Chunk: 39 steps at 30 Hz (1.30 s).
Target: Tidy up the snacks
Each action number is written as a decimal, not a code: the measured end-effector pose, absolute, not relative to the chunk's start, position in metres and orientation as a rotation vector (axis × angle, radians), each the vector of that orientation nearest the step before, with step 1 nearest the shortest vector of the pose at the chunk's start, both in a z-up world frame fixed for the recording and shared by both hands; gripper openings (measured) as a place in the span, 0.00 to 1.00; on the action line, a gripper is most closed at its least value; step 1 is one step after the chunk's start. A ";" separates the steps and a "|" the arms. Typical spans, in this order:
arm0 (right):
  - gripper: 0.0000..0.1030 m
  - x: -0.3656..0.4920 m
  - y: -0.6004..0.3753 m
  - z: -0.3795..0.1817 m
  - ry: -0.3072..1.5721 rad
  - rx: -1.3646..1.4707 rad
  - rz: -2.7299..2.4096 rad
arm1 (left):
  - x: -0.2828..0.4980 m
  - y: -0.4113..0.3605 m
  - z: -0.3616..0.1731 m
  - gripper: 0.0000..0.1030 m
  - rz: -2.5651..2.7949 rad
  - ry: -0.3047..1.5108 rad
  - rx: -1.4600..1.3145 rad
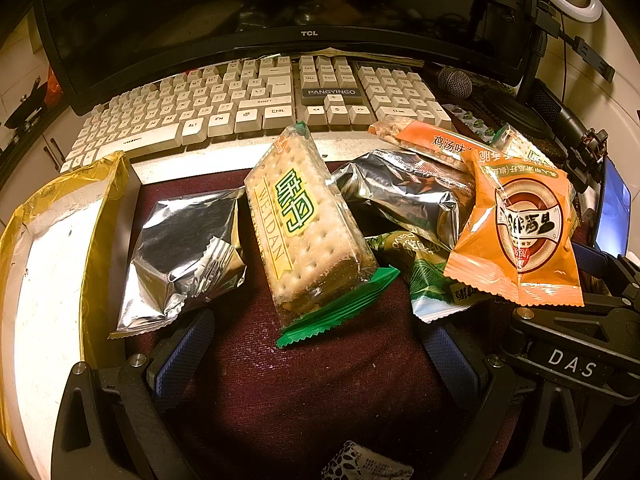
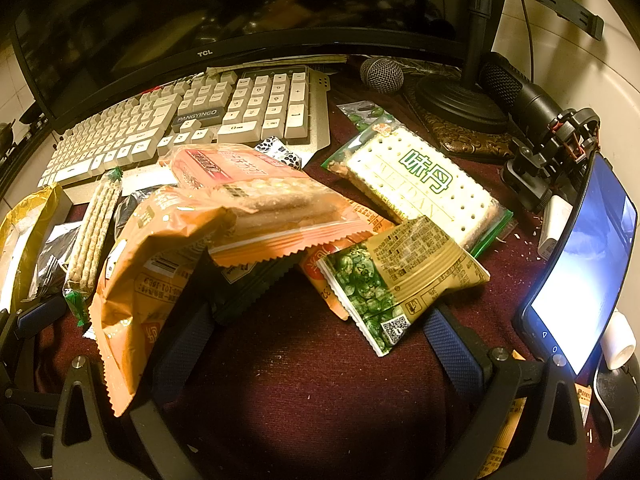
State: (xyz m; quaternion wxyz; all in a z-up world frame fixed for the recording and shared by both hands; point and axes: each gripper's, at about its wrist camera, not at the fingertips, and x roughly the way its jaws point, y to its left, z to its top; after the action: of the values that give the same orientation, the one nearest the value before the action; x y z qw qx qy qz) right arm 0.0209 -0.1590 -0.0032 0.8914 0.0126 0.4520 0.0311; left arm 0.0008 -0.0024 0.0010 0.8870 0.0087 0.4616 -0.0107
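Beside the phone [image 2: 580, 264] (right view only), green pea packet [image 2: 396, 280].

Keyboard [image 1: 248, 108], monitor [image 1: 224, 12] — microphone [image 2: 382, 75], phone [image 2: 580, 264].

I see bare maroon cloth on the counter [image 1: 320, 392] just ahead of my left claw [image 1: 316, 344], open to pass. Beyond, a clear-wrapped cracker pack with green ends [image 1: 308, 228] and a crumpled silver foil packet [image 1: 184, 252] block the way; a gold-rimmed white tray [image 1: 44, 264] walls the left side.
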 end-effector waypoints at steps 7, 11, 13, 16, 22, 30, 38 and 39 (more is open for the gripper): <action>1.00 0.021 -0.159 -0.003 0.938 0.026 0.064 | 0.001 -0.002 0.001 0.99 -0.022 0.960 0.018; 1.00 0.021 -0.159 -0.003 0.938 0.026 0.064 | 0.001 -0.003 0.001 0.99 -0.022 0.959 0.018; 1.00 0.021 -0.159 -0.003 0.938 0.026 0.064 | 0.001 -0.002 0.001 0.99 -0.022 0.960 0.018; 1.00 0.021 -0.159 -0.003 0.938 0.026 0.064 | 0.001 -0.003 0.001 0.99 -0.022 0.960 0.018; 1.00 0.021 -0.159 -0.003 0.939 0.023 0.064 | 0.001 -0.003 0.001 0.99 -0.021 0.960 0.018; 1.00 0.021 -0.160 -0.001 0.966 -0.014 0.118 | -0.003 -0.008 0.001 0.99 -0.024 0.965 0.024; 1.00 0.004 -0.169 0.021 0.901 -0.064 0.194 | -0.024 0.000 0.017 0.99 -0.006 0.905 0.046; 1.00 0.000 -0.171 0.026 0.887 -0.064 0.206 | -0.028 0.002 0.022 0.99 -0.011 0.891 0.041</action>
State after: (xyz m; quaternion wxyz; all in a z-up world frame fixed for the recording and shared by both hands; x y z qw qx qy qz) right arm 0.0000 -0.1714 0.0264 0.8977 -0.0310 0.4281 0.0996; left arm -0.0283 0.0025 0.0217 0.9023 0.0199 0.4307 -0.0054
